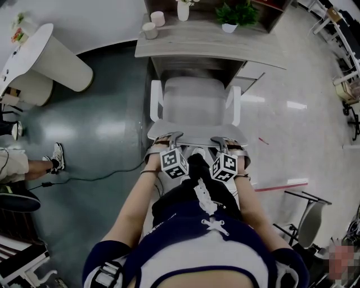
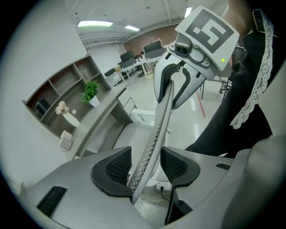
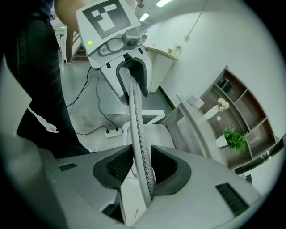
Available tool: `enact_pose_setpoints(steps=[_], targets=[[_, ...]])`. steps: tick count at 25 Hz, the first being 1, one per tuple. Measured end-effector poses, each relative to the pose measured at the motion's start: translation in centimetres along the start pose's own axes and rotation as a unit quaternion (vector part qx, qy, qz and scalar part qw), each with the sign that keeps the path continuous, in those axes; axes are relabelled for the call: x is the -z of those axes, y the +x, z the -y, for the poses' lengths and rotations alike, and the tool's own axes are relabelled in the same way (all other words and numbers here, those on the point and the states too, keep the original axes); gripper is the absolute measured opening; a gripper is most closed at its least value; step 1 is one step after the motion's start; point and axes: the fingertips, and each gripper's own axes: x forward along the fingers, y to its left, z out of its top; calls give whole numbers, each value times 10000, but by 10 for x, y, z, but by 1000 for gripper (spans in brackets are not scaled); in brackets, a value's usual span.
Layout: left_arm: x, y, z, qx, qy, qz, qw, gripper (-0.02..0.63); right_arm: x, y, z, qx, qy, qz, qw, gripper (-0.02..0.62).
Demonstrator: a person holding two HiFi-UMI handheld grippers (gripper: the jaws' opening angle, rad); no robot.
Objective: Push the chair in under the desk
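Note:
A white chair (image 1: 194, 104) stands facing the grey desk (image 1: 208, 42), its seat partly under the desktop. I stand behind it with both grippers on the top rim of its mesh backrest (image 1: 194, 130). My left gripper (image 1: 169, 136) clamps the rim near its left end. In the left gripper view the thin backrest edge (image 2: 163, 120) runs between the pads of that gripper (image 2: 145, 167) and touches them. My right gripper (image 1: 221, 139) clamps the rim near its right end. Its own view has the rim (image 3: 136, 129) pinched in the right gripper (image 3: 143, 167).
Two cups (image 1: 150, 29), a vase and a potted plant (image 1: 233, 14) stand on the desk. A round white table (image 1: 50, 56) is at the left. A seated person's shoe (image 1: 56, 157) and a floor cable (image 1: 95, 179) lie left of me. Another chair (image 1: 309, 219) is at the right.

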Motion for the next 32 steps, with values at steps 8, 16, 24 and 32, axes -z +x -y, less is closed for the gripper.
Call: enact_pose_setpoints(steps=[8,16,24,32], targets=[[-2,6,-8,-26,-65,-29,10000,208,2,4,9,80,-75,-4,9999,110],[-6,13,-22,-43,-202,-39,9998,215,4,10,24,167,-182,-2,9997,110],[-11,19,-33,-96,-294,-69,9995,219,7,15,36,165,-249,13,9996,110],[-15,25,-44,-111,-370,-109,9992,219,9,19,49,203,-362,42,9991,110]])
